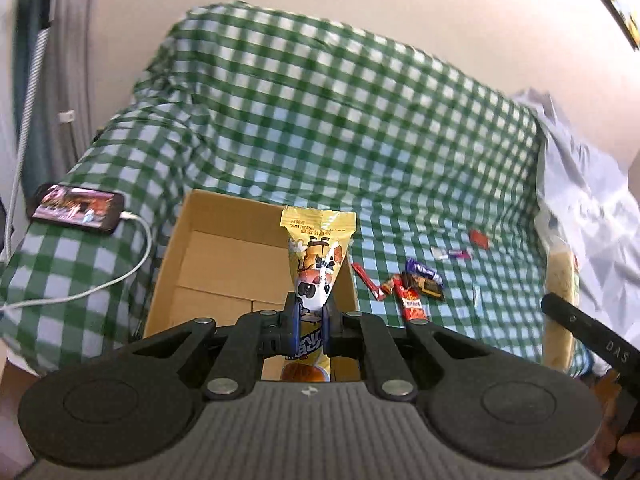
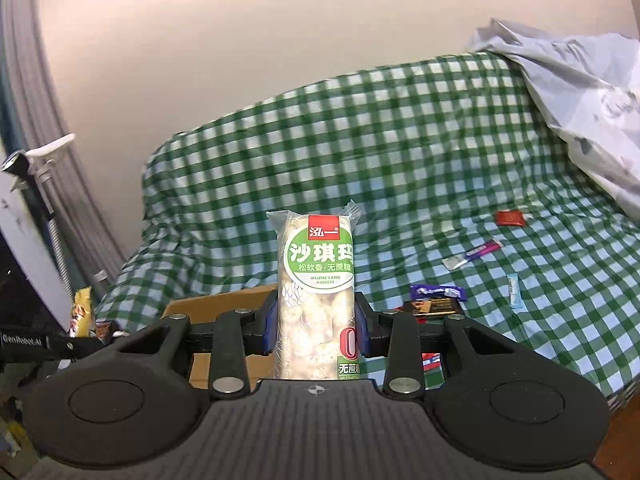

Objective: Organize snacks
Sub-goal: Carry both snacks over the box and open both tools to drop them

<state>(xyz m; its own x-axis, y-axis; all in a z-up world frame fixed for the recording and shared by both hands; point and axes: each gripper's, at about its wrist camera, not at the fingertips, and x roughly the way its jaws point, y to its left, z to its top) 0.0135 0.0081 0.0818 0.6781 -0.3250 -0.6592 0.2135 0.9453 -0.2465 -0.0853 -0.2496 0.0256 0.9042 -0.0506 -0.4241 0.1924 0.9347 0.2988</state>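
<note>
Now my left gripper [image 1: 311, 322] is clamped on a yellow snack pouch [image 1: 318, 264] above the cardboard box [image 1: 208, 256], my right gripper [image 2: 316, 328] clamped on a sachima pack [image 2: 318, 280].

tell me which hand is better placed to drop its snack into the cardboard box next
Probably left. Its tool holds the yellow cartoon snack packet directly over the open brown cardboard box. The right tool grips the clear green-labelled pastry pack, but the box sits lower left of it.
</note>
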